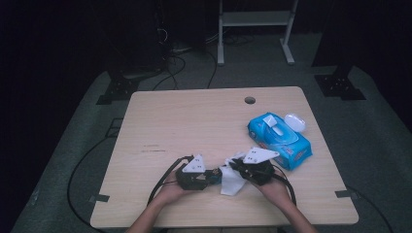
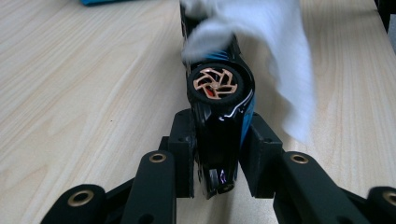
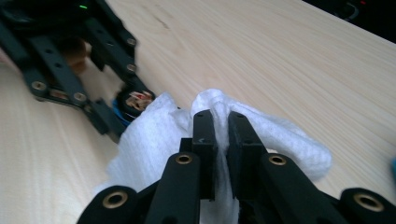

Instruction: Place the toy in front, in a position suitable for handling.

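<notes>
The left claw (image 2: 215,154) is clamped on a black-and-blue toy car (image 2: 219,116) held near the desk's (image 1: 194,116) front edge, its long axis pointing away toward the right claw (image 3: 222,140). That claw pinches a white wet wipe (image 3: 154,135) draped over the car's far end. This looks like wiping; next, drag the wipe along the body.

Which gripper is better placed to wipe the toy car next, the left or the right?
The right gripper: its jaws are shut on the white wipe, which already lies over the toy car. The left gripper is occupied clamping that car.
</notes>
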A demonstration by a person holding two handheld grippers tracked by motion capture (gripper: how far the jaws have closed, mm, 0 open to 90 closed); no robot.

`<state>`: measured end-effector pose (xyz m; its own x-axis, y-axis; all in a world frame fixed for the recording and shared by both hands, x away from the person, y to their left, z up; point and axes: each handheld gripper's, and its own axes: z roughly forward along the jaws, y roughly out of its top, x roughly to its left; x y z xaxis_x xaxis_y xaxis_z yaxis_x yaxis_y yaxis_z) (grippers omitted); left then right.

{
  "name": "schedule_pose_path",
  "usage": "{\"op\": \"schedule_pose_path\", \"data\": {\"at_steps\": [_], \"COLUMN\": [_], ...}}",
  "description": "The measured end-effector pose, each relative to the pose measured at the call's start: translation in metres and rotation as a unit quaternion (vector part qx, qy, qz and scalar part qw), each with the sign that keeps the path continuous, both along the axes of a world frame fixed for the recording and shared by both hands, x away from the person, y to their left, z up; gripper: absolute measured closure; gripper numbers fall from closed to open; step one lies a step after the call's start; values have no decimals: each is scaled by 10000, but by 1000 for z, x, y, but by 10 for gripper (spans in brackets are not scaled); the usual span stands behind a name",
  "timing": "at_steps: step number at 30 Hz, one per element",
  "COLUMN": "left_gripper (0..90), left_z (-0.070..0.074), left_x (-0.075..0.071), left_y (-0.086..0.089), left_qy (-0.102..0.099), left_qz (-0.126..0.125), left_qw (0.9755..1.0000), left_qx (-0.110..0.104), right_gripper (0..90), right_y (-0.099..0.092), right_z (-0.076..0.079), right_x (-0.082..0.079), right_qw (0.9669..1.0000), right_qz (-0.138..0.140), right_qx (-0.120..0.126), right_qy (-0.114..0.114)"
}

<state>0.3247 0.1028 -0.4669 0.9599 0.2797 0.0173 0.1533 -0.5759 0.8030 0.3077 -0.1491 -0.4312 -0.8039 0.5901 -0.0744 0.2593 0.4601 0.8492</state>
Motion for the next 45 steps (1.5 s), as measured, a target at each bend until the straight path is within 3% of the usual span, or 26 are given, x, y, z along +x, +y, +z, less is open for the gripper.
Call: {"op": "schedule_pose_path", "data": {"at_steps": [3, 8, 11, 13, 14, 15, 16, 20, 23, 25, 26, 28, 29, 30, 31, 33, 36, 40, 45], "left_gripper": [682, 683, 687, 691, 692, 693, 693, 694, 694, 694, 694, 694, 695, 696, 698, 699, 698, 698, 697], "left_z": [0, 0, 0, -1, 0, 0, 0, 0, 0, 0, -1, -1, -1, -1, -1, -1, 0, 0, -1], "left_x": [0, 0, 0, 0, 1, 1, 2, 2, 2, 2, 1, 1, 1, 1, 1, 1, 2, 1, 1], "left_y": [-2, -2, 0, 0, 0, 0, 1, 1, 0, -1, -2, -3, -2, -1, 0, 0, 0, 0, -1], "left_qy": [9, 18, 27, 24, 19, 19, 28, 39, 40, 33, 35, 46, 44, 31, 44, 24, 18, -3, 34], "left_qz": [9, -15, -18, 3, 21, 21, 38, 43, 48, 39, 21, 26, 15, 39, 52, 40, 45, 53, 67], "left_qw": [10000, 10000, 10000, 10000, 10000, 10000, 10000, 10000, 10000, 10000, 10000, 10000, 10000, 10000, 9999, 10000, 10000, 10000, 9999], "left_qx": [-20, -12, -31, -43, -42, -42, -40, -45, -50, -48, -69, -77, -63, -62, -75, -72, -58, -42, -73], "right_gripper": [820, 818, 819, 819, 819, 819, 819, 819, 820, 819, 820, 819, 819, 818, 818, 818, 817, 817, 819], "right_y": [-2, 28, 28, 21, 7, 7, -7, -29, -29, -24, -10, -1, 7, 15, 15, 11, -20, -47, -44], "right_z": [0, 0, 1, 1, 1, 1, 0, 0, 1, 1, 0, 0, -1, 0, 1, 2, 0, 1, 1], "right_x": [0, -7, -6, -3, 1, 1, 4, 9, 9, 7, 5, 3, 1, -2, -2, 0, 9, 16, 16], "right_qw": [10000, 9993, 9992, 9994, 9999, 9999, 9998, 9987, 9986, 9988, 9992, 9992, 9994, 9998, 9998, 9999, 9991, 9968, 9969], "right_qz": [-54, 357, 396, 324, 122, 122, -64, -354, -396, -332, -168, -44, 86, 172, 173, 104, -371, -714, -678], "right_qx": [7, 80, 57, 92, 59, 59, 99, 218, 224, 233, 259, 282, 236, 77, 36, 46, 130, 214, 253], "right_qy": [18, -20, -7, 60, 102, 102, 163, 285, 280, 281, 258, 275, 248, 72, 68, 74, 169, 300, 319]}}
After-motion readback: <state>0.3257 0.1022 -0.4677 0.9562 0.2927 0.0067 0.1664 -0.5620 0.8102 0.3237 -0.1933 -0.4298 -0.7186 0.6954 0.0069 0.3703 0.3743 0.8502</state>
